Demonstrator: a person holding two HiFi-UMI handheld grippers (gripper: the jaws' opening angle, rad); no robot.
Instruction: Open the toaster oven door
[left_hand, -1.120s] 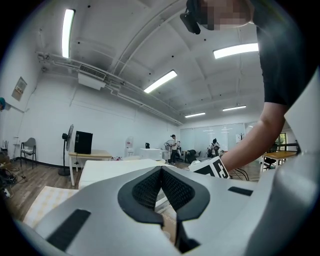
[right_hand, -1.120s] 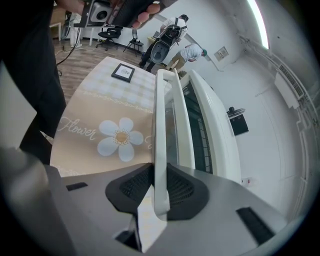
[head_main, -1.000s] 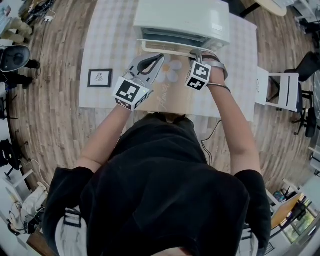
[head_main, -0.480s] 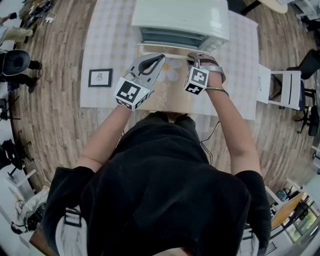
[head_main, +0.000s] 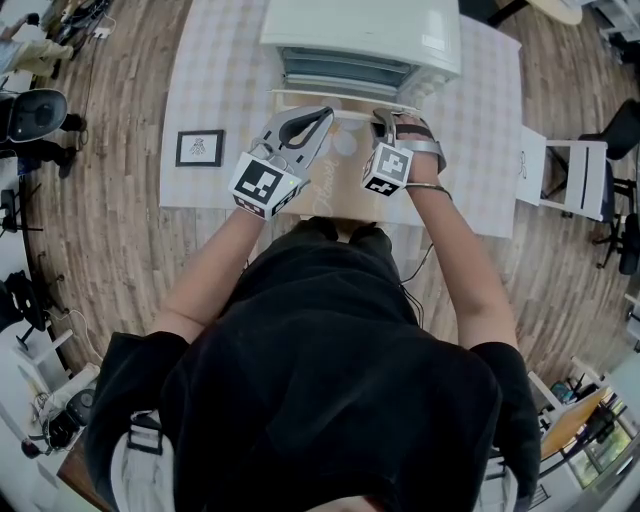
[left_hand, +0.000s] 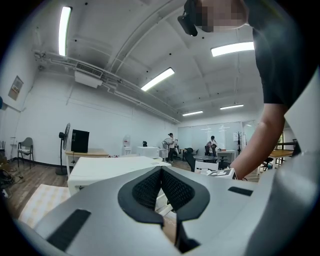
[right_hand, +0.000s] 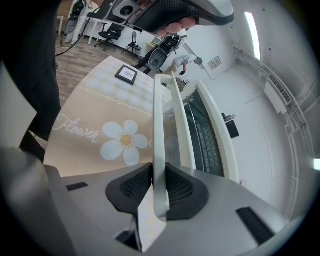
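A white toaster oven (head_main: 360, 35) stands at the table's far side, its glass door (right_hand: 187, 125) swung partly down. My right gripper (head_main: 381, 122) is shut on the door's white bar handle (right_hand: 159, 125), which runs between the black pads. In the head view the door edge (head_main: 330, 101) reaches out toward me. My left gripper (head_main: 318, 118) hovers to the left of the handle, tilted upward; its jaws are closed together with nothing between them. The oven's top (left_hand: 107, 167) shows low in the left gripper view.
A beige flower-print mat (right_hand: 100, 132) lies in front of the oven on the checked tablecloth (head_main: 215, 90). A small framed picture (head_main: 199, 148) sits at the table's left. A white chair (head_main: 570, 175) stands to the right of the table.
My right gripper has pulled back toward me with the handle, and the oven door has swung further down and out. The left gripper has stayed about where it was.
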